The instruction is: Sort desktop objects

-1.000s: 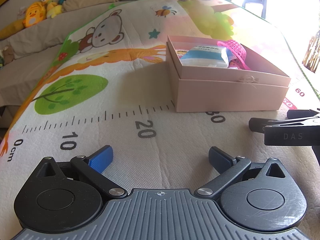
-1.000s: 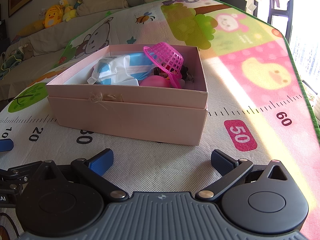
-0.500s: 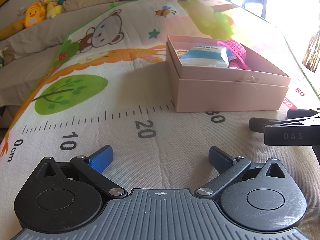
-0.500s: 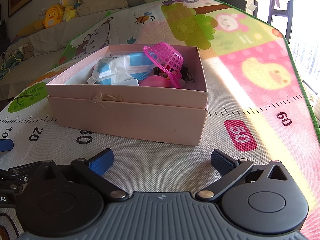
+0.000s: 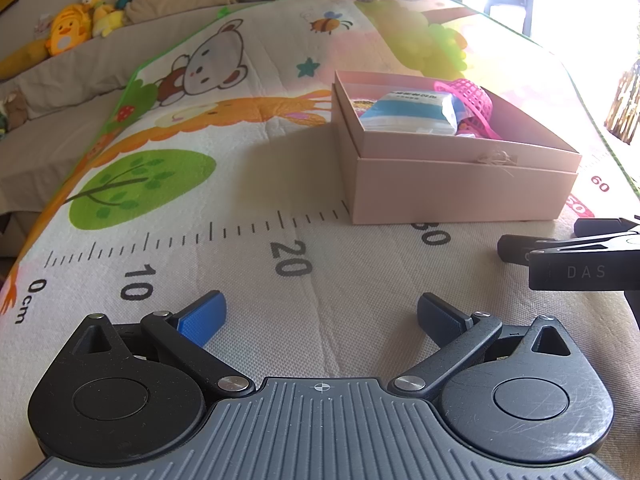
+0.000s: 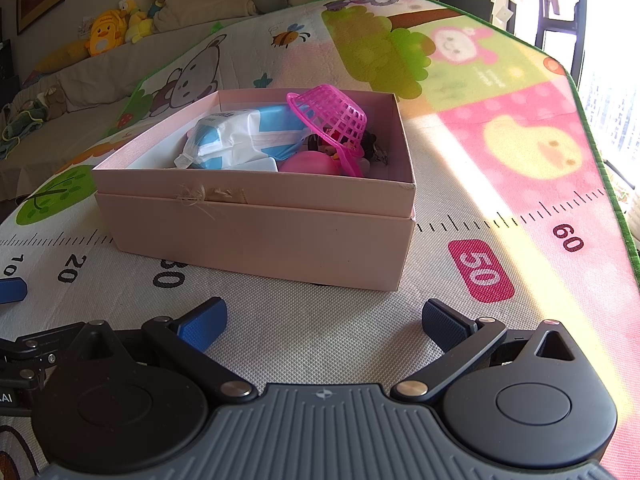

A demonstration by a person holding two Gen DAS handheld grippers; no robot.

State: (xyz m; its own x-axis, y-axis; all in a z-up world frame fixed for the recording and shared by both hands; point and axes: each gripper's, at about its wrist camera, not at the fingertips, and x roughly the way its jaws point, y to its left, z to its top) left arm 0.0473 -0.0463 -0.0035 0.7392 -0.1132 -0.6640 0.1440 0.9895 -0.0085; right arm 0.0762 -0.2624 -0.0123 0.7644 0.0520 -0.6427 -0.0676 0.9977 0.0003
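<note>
A pink cardboard box (image 6: pixel 256 236) stands on the play mat (image 6: pixel 320 344), also seen in the left wrist view (image 5: pixel 460 192). It holds a blue-and-white tissue pack (image 6: pixel 244 140), a tilted pink plastic basket (image 6: pixel 332 116), a pink round item (image 6: pixel 308 162) and small dark items. My right gripper (image 6: pixel 324 320) is open and empty, just in front of the box. My left gripper (image 5: pixel 320 312) is open and empty, low over the mat, left of and in front of the box.
The right gripper's body (image 5: pixel 576 260) shows at the right edge of the left wrist view. A sofa with plush toys (image 6: pixel 104 34) and cushions lies behind the mat. A bright window and dark frame (image 6: pixel 560 20) stand at the far right.
</note>
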